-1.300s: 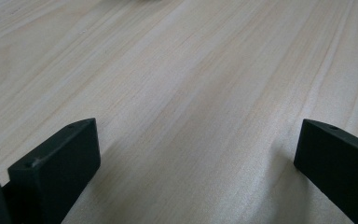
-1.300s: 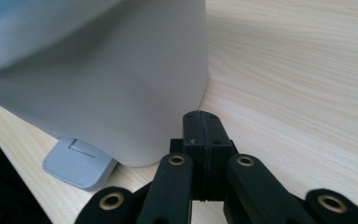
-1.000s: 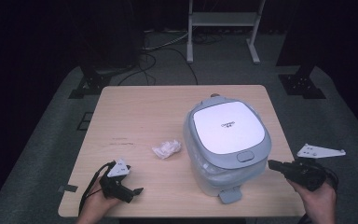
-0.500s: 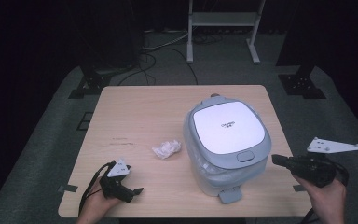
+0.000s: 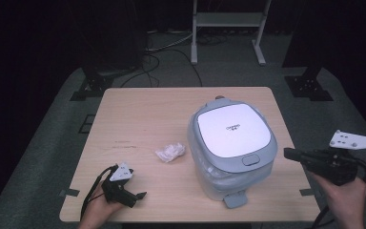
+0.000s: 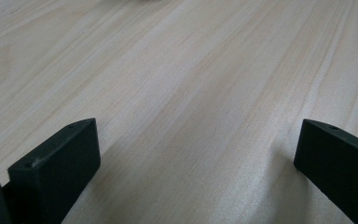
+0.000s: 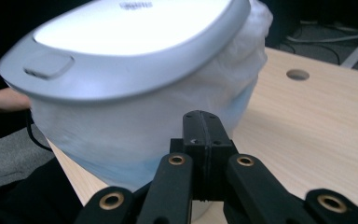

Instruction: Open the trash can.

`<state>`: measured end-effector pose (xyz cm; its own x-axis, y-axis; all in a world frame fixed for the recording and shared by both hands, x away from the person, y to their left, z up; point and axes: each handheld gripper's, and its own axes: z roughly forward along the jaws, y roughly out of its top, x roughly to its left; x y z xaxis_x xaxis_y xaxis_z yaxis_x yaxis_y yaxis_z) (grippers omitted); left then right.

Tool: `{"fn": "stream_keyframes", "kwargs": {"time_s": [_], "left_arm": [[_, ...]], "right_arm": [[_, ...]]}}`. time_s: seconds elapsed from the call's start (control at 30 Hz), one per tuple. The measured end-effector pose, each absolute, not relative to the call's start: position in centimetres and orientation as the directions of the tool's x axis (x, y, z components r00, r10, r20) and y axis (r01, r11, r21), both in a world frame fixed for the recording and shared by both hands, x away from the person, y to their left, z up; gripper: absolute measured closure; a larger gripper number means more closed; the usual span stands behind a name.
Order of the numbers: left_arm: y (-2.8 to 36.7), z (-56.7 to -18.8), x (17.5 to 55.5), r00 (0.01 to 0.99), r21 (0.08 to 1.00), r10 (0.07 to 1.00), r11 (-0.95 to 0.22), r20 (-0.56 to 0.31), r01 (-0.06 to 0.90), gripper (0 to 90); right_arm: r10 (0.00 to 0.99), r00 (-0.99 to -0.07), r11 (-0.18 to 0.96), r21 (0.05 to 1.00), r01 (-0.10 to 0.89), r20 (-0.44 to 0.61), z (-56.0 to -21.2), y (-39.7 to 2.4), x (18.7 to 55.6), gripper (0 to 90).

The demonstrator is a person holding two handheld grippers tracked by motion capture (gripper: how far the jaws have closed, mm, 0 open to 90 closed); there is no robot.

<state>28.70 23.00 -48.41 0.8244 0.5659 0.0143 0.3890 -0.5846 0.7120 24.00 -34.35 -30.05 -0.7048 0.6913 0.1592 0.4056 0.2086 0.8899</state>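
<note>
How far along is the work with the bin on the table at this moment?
Done: a white liner already sits in the lidded bin, bulging under its closed lid. In hand: nothing; the right gripper, shut and empty, hangs beside the bin, and the left gripper rests open on the table. Left: probably the crumpled paper, untouched on the table.

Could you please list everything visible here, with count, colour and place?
bin: one, grey lid with white top, white bag lining, right half of table.
crumpled paper: one, white, on table left of bin.
table: one, light wood, centre.
metal stand: one, white, floor behind table.
cables: several, on floor behind table.
left gripper: one, black, jaws open, near front-left table edge.
right gripper: one, black, jaws shut, right of bin.
hands: two, bottom edge.
</note>
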Motion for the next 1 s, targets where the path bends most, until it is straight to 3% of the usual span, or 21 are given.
{"fn": "stream_keyframes", "kwargs": {"time_s": [1.0], "left_arm": [[23.1,-48.4,28.6,0.825,0.712,0.565,-0.585,0.013,0.389,0.0]], "right_arm": [[0.539,-0.828,0.185,0.938,0.293,0.152,-26.5,-31.9,23.8,89.7]]}}
